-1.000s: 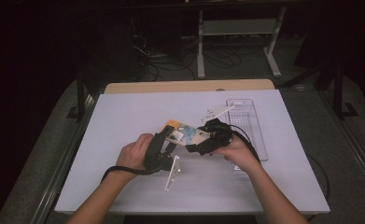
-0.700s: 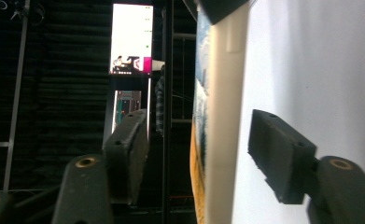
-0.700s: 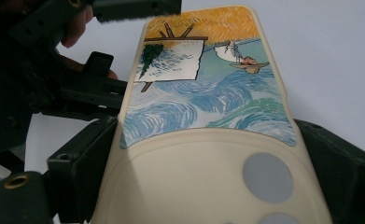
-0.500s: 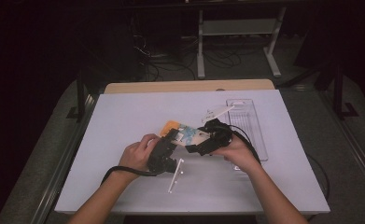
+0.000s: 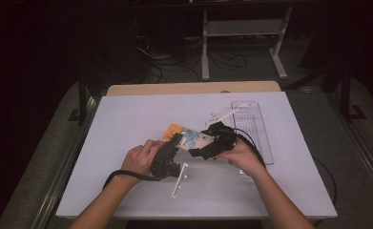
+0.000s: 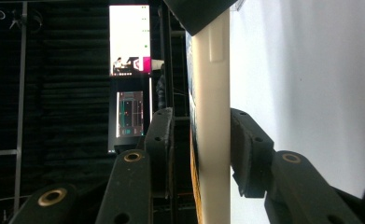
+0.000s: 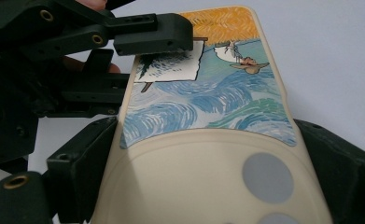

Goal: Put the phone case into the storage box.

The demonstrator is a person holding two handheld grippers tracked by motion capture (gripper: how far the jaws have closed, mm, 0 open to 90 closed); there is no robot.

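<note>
The left gripper (image 5: 173, 151), low on the white table (image 5: 127, 119), reaches up and right to the near end of a cream case with a painted wave picture (image 5: 190, 137). In the left gripper view its jaws have just been closing, and the case's cream edge (image 6: 211, 116) stands between them: one pad touches it, the other sits just off, so the grip reads as not yet pressing. In the right gripper view one left jaw lies over the picture's top corner. The right gripper (image 5: 212, 143) clamps the case (image 7: 203, 154) across its width at the plain cream end, holding it tilted above the table. A white strip (image 5: 179, 180) lies just below the left gripper. At the right stands a clear tray (image 5: 265, 129), its contents unclear
</note>
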